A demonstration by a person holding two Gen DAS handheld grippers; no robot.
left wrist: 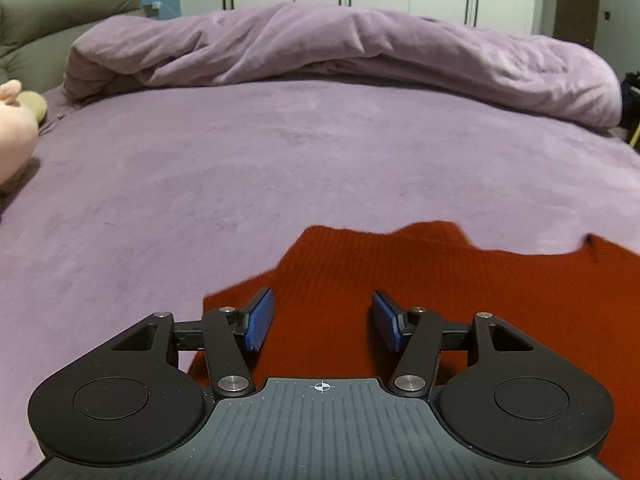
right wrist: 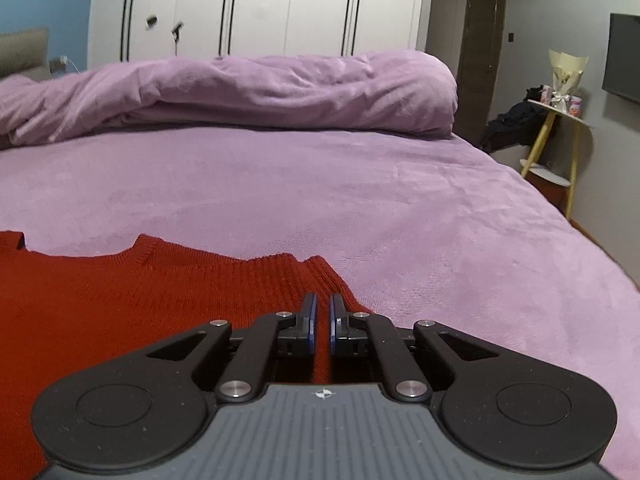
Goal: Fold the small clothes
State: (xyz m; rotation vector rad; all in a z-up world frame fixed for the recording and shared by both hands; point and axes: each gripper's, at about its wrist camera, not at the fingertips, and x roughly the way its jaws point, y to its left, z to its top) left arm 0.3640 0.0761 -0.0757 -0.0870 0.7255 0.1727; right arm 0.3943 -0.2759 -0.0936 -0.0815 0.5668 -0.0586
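Observation:
A red ribbed knit garment [left wrist: 460,280] lies flat on the purple bed; its neckline and shoulder show in the right wrist view [right wrist: 140,280]. My left gripper [left wrist: 323,312] is open, its blue pads wide apart just above the garment's left part, holding nothing. My right gripper [right wrist: 323,316] has its pads nearly together over the garment's right edge; red fabric shows in the narrow gap, and I cannot tell whether the pads pinch it.
A bunched purple duvet [left wrist: 340,48] lies across the far side of the bed [left wrist: 200,152]. A pink plush toy [left wrist: 12,136] sits at the left edge. The bed's right edge [right wrist: 592,248] drops to the floor, with a small side table [right wrist: 560,120] beyond.

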